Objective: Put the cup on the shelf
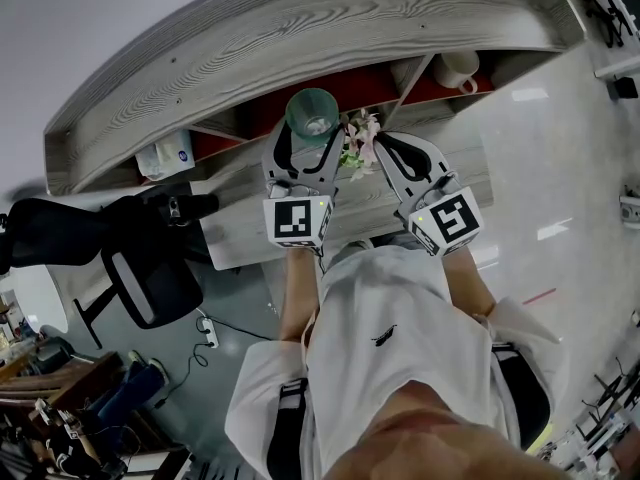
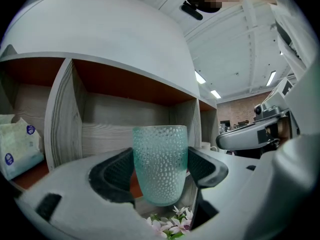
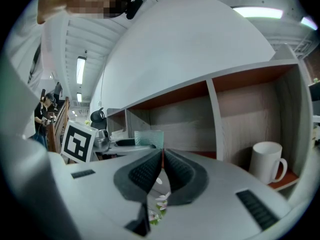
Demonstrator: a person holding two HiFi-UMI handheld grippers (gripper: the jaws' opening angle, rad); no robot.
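The left gripper [image 2: 161, 166] is pinching the teal dimpled cup [image 2: 160, 146] at mid-body, holding it upright before the shelf [image 2: 107, 124] at twelve o'clock. The right gripper [image 3: 162, 170] is idling, pressed together and empty. The cup is looking rigid, breakable and likely slippery, so a mid-body hold seems best.

An office-like workroom — a black office chair [image 1: 150, 273] at left, floor cables [image 1: 212, 334], ceiling strip lights [image 2: 200, 77], a wood-grain shelf [image 1: 300, 28].
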